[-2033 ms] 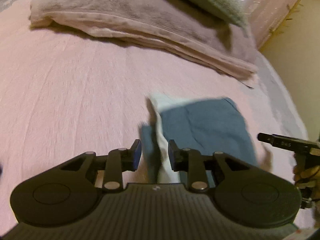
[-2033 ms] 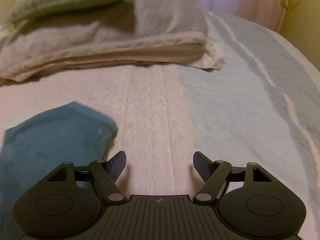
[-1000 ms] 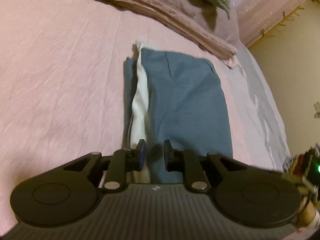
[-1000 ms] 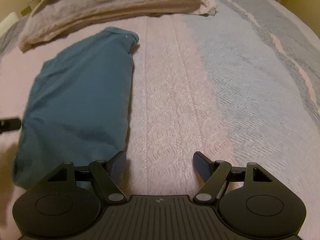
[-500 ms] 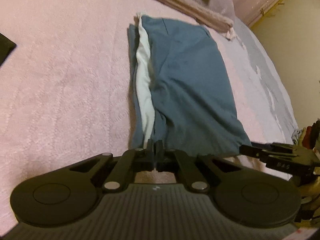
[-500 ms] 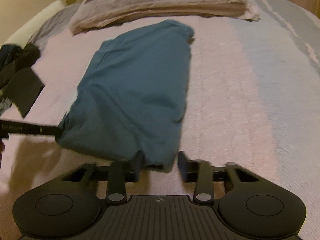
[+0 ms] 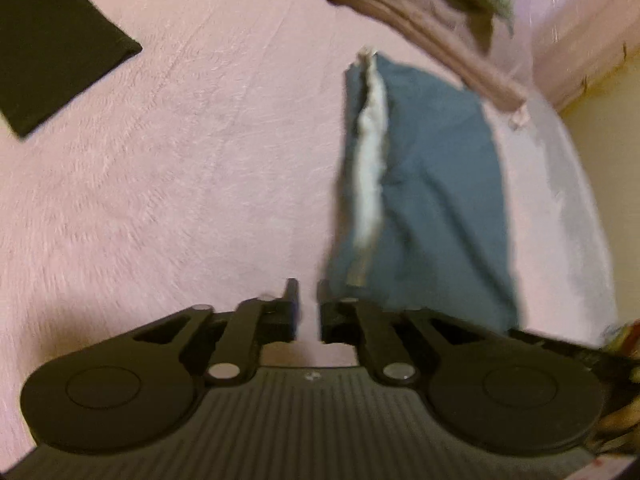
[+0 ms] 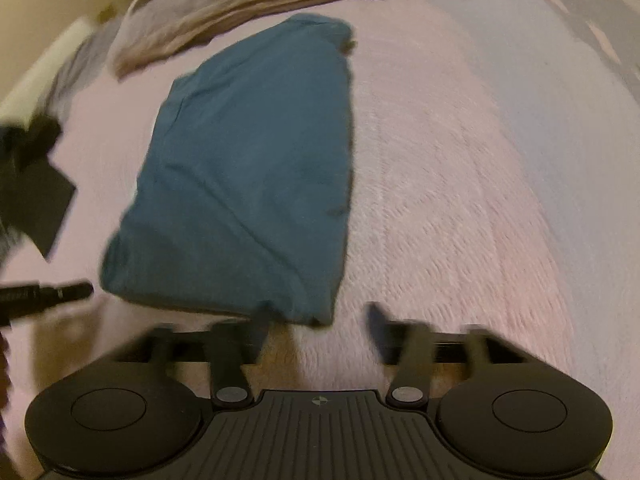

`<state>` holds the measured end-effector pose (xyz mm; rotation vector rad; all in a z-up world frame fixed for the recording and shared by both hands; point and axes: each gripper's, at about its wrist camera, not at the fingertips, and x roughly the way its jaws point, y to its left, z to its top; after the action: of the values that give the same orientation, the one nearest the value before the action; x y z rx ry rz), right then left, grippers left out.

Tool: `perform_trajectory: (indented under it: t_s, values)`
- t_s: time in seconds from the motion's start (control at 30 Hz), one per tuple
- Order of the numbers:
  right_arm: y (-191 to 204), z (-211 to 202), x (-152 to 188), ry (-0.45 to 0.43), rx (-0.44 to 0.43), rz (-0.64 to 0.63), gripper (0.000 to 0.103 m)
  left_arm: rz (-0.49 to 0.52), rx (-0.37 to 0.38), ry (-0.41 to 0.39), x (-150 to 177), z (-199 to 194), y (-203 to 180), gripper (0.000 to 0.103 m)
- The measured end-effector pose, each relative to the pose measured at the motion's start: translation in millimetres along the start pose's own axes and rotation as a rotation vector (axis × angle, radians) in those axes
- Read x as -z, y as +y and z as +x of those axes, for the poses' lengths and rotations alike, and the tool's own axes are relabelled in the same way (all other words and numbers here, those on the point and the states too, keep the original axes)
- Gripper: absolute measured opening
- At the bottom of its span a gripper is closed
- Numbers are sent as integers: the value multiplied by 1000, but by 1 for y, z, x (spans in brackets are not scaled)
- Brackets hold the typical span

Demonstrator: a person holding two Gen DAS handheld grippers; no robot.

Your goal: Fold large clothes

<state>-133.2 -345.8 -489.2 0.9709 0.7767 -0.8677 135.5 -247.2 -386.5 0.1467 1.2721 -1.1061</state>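
Observation:
A folded blue garment [image 8: 252,168] lies lengthwise on the pink bedspread [image 8: 440,240]. In the left wrist view the blue garment [image 7: 440,184] shows a white inner layer [image 7: 370,160] along its left fold. My left gripper [image 7: 307,300] sits just left of the garment's near corner. Its jaws are opening, a narrow gap with only bedspread in it. My right gripper [image 8: 318,316] is at the garment's near right corner. Its jaws are opening wide, with the cloth's corner lying loose at the fingertips and not pinched.
A black cloth [image 7: 52,40] lies at the far left of the bed. Folded pinkish blankets [image 7: 400,4] and a pillow are stacked beyond the garment. The left gripper's finger [image 8: 48,294] reaches in from the left in the right wrist view. A beige wall [image 7: 608,128] borders the bed.
Half a second ago both grippers were closed at the garment's near edge. Both now stand apart with the cloth released, and the left one has shifted left off the garment.

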Motion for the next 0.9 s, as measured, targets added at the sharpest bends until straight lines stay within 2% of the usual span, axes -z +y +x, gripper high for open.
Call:
perform_trajectory:
  t_s: [0.13, 0.2, 0.3, 0.4, 0.47, 0.5, 0.53, 0.57, 0.6, 0.63, 0.7, 0.77, 0.9]
  values:
    - [-22, -4, 3, 14, -75, 180, 64, -140, 101, 16, 11, -8, -18, 35]
    - [-30, 2, 3, 5, -117, 250, 64, -262, 159, 57, 17, 10, -20, 45]
    - [-40, 17, 0, -16, -166, 346, 64, -444, 178, 76, 28, 41, -17, 46]
    - [-54, 24, -7, -44, -222, 452, 64, -588, 188, 6, 34, 57, -11, 46]
    - [-58, 30, -14, -51, -246, 491, 63, -633, 184, -38, 35, 62, -8, 45]
    - [-57, 33, -19, -47, -247, 485, 63, -641, 177, -45, 33, 65, -8, 37]
    - [-55, 38, -25, -40, -250, 463, 59, -641, 169, -50, 31, 68, -7, 34]
    - [-51, 42, -31, -29, -254, 434, 52, -635, 156, -54, 29, 69, -7, 25]
    - [-49, 48, -35, -2, -259, 418, 20, -625, 145, -57, 27, 69, -8, 9]
    - [-47, 52, -36, 16, -263, 428, 10, -616, 146, -60, 26, 68, -6, 8]
    - [-43, 47, -33, -5, -276, 408, 10, -586, 154, -66, 21, 59, -4, 6]
    - [-37, 34, -25, -26, -305, 398, 9, -516, 157, -75, 16, 47, -6, 5]
    - [-11, 12, 12, 31, -369, 428, 6, -390, 137, -88, 3, 2, 4, 5]
